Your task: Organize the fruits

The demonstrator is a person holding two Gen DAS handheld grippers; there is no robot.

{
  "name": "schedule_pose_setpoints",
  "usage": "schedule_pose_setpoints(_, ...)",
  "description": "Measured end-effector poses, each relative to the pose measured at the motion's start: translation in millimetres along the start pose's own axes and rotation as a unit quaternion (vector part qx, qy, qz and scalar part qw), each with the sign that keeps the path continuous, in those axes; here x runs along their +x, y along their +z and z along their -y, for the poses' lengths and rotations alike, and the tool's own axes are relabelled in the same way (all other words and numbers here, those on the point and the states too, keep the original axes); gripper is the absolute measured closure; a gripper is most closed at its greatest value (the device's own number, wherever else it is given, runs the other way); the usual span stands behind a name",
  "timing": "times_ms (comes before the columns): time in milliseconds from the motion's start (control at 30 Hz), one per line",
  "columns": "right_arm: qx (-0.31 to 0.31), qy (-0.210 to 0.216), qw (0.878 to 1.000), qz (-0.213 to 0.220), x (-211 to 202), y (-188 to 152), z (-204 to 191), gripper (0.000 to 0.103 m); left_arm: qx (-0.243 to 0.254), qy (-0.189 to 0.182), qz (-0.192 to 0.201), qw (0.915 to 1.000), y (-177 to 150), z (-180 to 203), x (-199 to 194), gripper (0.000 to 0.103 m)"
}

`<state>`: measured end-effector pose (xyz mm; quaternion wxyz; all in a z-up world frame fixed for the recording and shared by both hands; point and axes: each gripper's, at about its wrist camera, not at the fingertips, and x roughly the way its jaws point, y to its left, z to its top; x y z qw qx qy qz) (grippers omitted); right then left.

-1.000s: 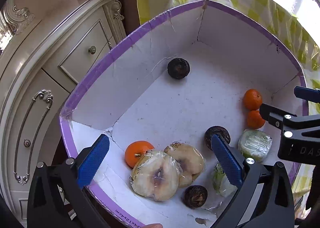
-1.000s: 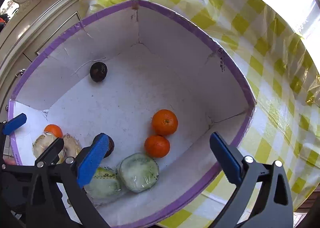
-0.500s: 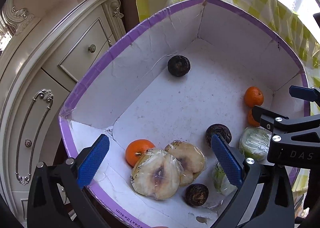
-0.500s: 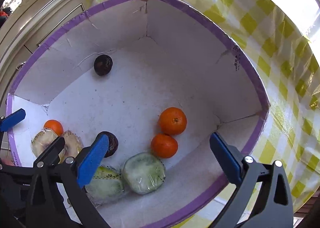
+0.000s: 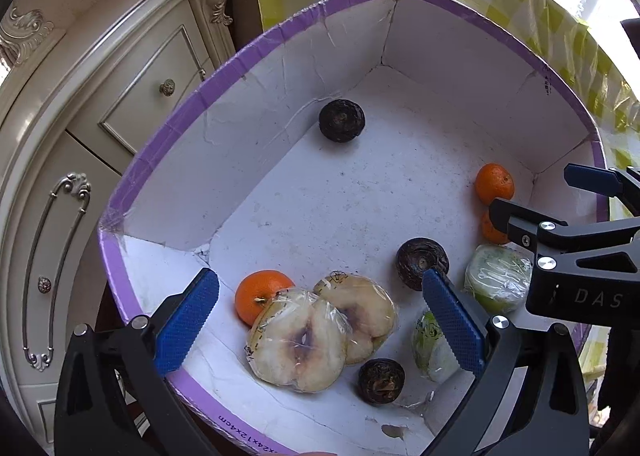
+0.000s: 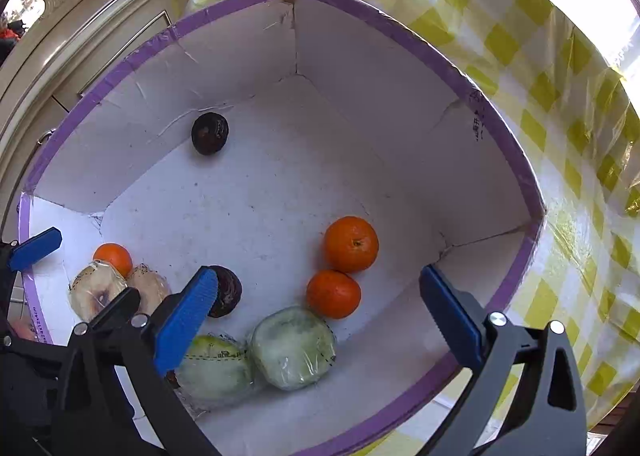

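Observation:
A white cardboard box with a purple rim [image 5: 168,144] [image 6: 500,128] holds the fruit. Two wrapped pale fruit halves [image 5: 298,344] [image 6: 96,290] and an orange [image 5: 256,294] lie near its front left. Two oranges [image 6: 351,243] [image 6: 333,293] and two wrapped green halves [image 6: 294,352] [image 6: 214,370] lie at the right. Dark round fruits sit at the back [image 5: 341,121] [image 6: 209,133], in the middle [image 5: 420,262] and at the front [image 5: 380,380]. My left gripper [image 5: 318,326] hangs open above the pale halves. My right gripper [image 6: 316,314] is open over the oranges and green halves, holding nothing.
A cream ornate cabinet with drawers [image 5: 100,104] stands left of the box. A yellow-and-white checked cloth [image 6: 540,56] covers the surface behind and to the right. The middle of the box floor is bare.
Both cameras have drifted slightly closer over the box, so it sits lower in view. The fruit has not moved, and both grippers stay open and empty.

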<state>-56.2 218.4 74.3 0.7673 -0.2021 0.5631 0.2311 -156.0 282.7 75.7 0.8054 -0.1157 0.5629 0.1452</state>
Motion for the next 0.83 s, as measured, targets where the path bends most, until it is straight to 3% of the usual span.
schedule_pose_setpoints(533,-0.003,0.007,1.000,0.001,4.5,-1.5,-3.0,0.002,-0.004,-0.006,0.019,0.9998,-3.0,-2.1,-3.6,0.005)
schedule_pose_setpoints(767,0.000,0.028,0.999,0.016,-4.6,-1.7,-3.2,0.002,-0.005,0.081,0.054,0.9953,-8.7,12.6,-23.0,0.005)
schedule_pose_setpoints(833,0.000,0.040,0.999,0.025,-10.8,-2.4,-0.8,0.002,-0.015,0.132,0.074,0.9884,-10.8,16.0,-34.6,0.005)
